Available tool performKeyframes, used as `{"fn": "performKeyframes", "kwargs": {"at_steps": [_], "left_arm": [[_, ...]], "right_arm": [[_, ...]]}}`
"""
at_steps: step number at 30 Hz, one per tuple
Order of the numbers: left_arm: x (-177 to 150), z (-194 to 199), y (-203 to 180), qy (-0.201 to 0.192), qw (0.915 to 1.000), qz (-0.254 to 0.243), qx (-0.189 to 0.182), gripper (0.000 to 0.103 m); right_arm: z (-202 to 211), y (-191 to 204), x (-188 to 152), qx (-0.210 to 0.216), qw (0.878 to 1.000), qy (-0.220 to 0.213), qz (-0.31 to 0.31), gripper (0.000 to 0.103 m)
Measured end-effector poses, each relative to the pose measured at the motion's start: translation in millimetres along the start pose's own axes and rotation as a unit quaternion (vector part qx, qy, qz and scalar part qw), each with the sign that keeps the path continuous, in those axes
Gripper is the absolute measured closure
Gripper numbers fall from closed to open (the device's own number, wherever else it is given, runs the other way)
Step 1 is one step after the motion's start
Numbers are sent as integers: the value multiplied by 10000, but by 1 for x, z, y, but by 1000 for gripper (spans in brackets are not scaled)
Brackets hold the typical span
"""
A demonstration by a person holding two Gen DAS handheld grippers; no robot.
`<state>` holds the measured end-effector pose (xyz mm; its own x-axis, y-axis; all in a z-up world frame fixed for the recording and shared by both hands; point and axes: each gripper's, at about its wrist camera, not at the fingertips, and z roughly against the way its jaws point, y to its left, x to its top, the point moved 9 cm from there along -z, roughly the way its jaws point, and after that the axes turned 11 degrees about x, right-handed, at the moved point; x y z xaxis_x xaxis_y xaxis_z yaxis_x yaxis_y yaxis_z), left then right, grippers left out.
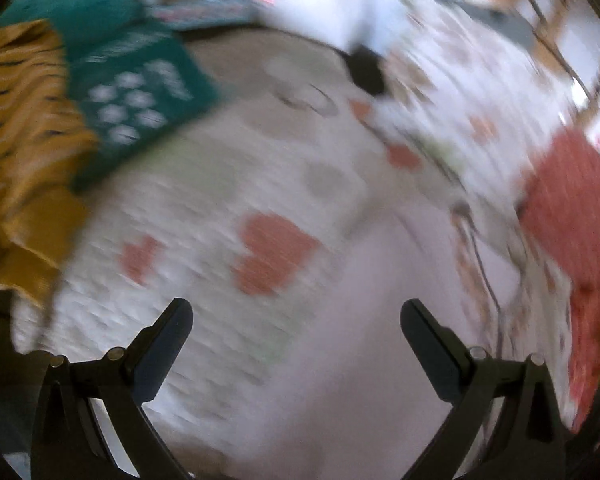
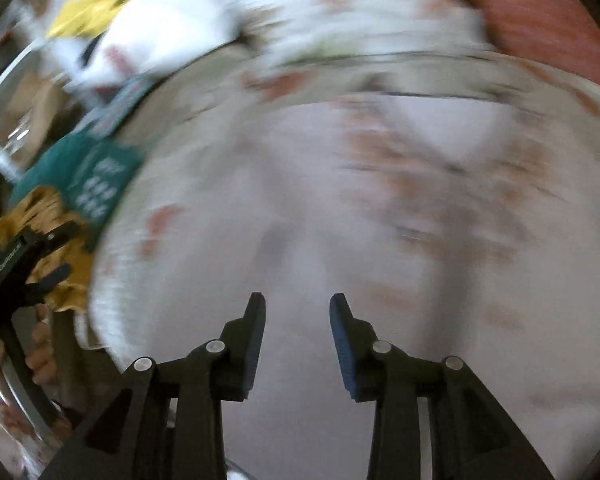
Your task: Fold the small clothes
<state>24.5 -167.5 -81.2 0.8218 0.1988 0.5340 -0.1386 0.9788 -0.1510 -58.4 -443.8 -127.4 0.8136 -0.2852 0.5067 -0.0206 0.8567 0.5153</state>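
Both views are motion-blurred. A white garment with red hearts [image 1: 276, 248] lies spread on a pale surface under my left gripper [image 1: 296, 312], which is wide open and empty above it. The same white garment [image 2: 380, 208] fills the right wrist view, below my right gripper [image 2: 298, 304], which is open with a narrower gap and holds nothing. The left gripper [image 2: 32, 256] shows at the left edge of the right wrist view.
A teal garment with white print [image 1: 136, 96] and a mustard tiger-striped garment [image 1: 20, 128] lie at the left. A red garment [image 1: 572, 216] lies at the right. The teal garment [image 2: 88, 184] and red garment [image 2: 540, 12] also show in the right wrist view.
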Motion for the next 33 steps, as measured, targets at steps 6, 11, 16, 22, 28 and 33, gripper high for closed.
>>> {"fn": "performKeyframes", "kwargs": {"at_steps": [6,11,16,22,28,33], "left_arm": [[-79,-22,-94,513,9910,-1236,-63,0],[-131,-45,-128,902,9791,-1823,43,0],[-145,-52,-132,357,9700,-2265,809,0],[-146,-50,-125,-61,9772,-1953,831,0],[-140,-50,-130,277,9792,-1907,639,0],[-123,-25,-137,44,9903,-1384,-110,0]], "right_arm": [[133,-111,-40,-928,9829,-776,-1385,60],[219,-182,-84,-1534,9562,-1377,-2078,54],[255,-225,-119,-1654,9395,-1584,-2547,51],[263,-233,-131,-1616,9420,-1618,-2456,46],[247,-237,-138,-1831,9393,-1383,-2551,44],[229,-252,-150,-1641,9279,-1464,-3010,44]]}}
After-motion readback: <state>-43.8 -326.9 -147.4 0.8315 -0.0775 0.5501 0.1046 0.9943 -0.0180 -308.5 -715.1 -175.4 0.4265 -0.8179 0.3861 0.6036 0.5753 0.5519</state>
